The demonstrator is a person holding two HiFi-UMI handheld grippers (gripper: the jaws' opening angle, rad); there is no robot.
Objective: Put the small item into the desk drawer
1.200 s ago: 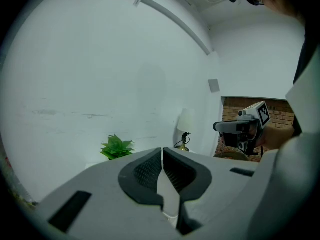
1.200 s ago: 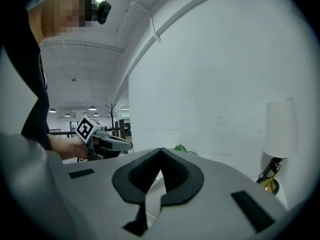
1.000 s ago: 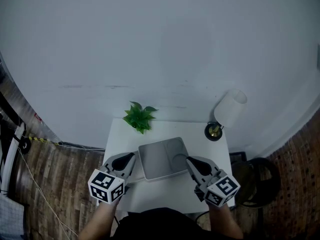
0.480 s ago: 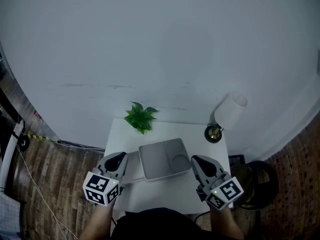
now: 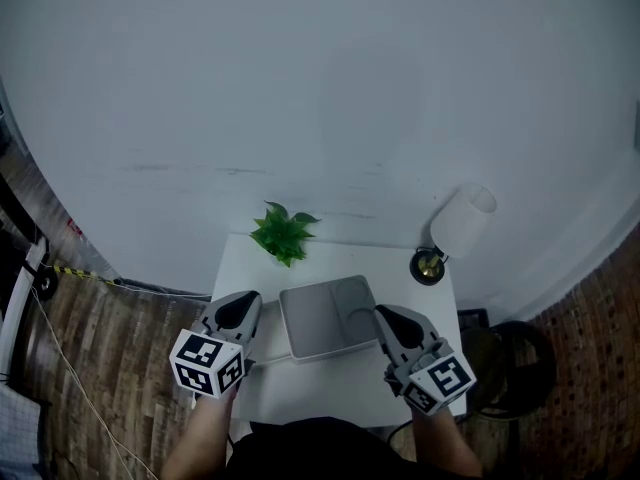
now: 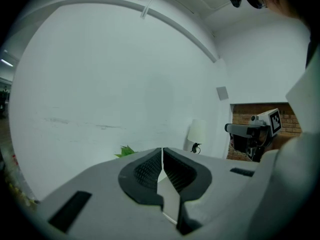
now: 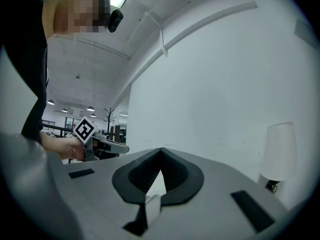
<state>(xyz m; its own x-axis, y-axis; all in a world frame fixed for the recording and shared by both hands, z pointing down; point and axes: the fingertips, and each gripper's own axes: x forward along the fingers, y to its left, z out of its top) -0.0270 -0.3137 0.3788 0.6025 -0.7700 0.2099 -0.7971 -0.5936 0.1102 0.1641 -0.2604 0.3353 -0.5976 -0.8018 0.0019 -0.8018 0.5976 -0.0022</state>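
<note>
Readable print: only the black-and-white square markers on each marker cube (image 5: 210, 362); no lettering can be read.

The left gripper (image 5: 243, 306) is held by a hand at the left edge of the white desk (image 5: 330, 393). It points towards the wall, jaws pressed together with nothing between them. The right gripper (image 5: 386, 318) sits just beside the right front corner of the grey flat tray (image 5: 325, 318), roughly level, jaws likewise closed and empty.

The small item and the desk drawer cannot be made out in any view.
</note>
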